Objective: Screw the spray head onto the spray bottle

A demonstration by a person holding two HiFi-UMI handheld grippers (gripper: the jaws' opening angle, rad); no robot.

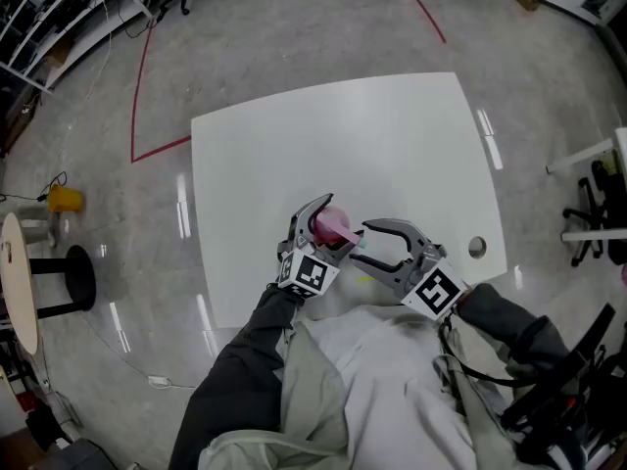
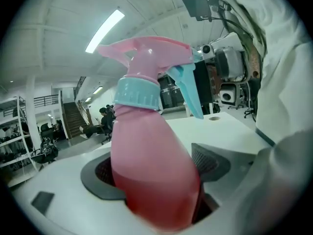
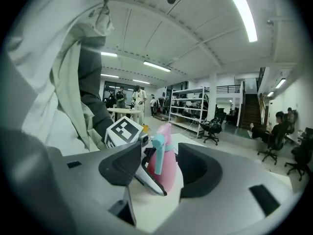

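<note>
- The bottle (image 2: 151, 165), pink and see-through, sits between the jaws of the left claw (image 1: 328, 225). The pads press on its body from both sides, so this claw is holding it.
- In the head view the bottle is at the lower middle of the frame, over the near edge of the white counter (image 1: 392, 145).
- The pink spray head (image 2: 146, 62) is on the bottle's neck, with a teal collar (image 2: 138, 93) ringing the joint. How far the collar is screwed down we cannot tell.
- A teal trigger (image 2: 188, 89) hangs under the spray head, toward the right of the left gripper view.
- The right claw (image 1: 361, 245) is just right of the bottle in the head view, with its tips close to the spray head. Its jaws stand apart and press on nothing.
- In the right gripper view the bottle shows through the gap between the dark pads (beyond them, not within their grip), at the middle of the frame.
- There the trigger faces the camera, and a finger of the left claw crosses the bottle's lower part.
- That finger hides the base, so we cannot tell whether the bottle touches the counter.
</note>
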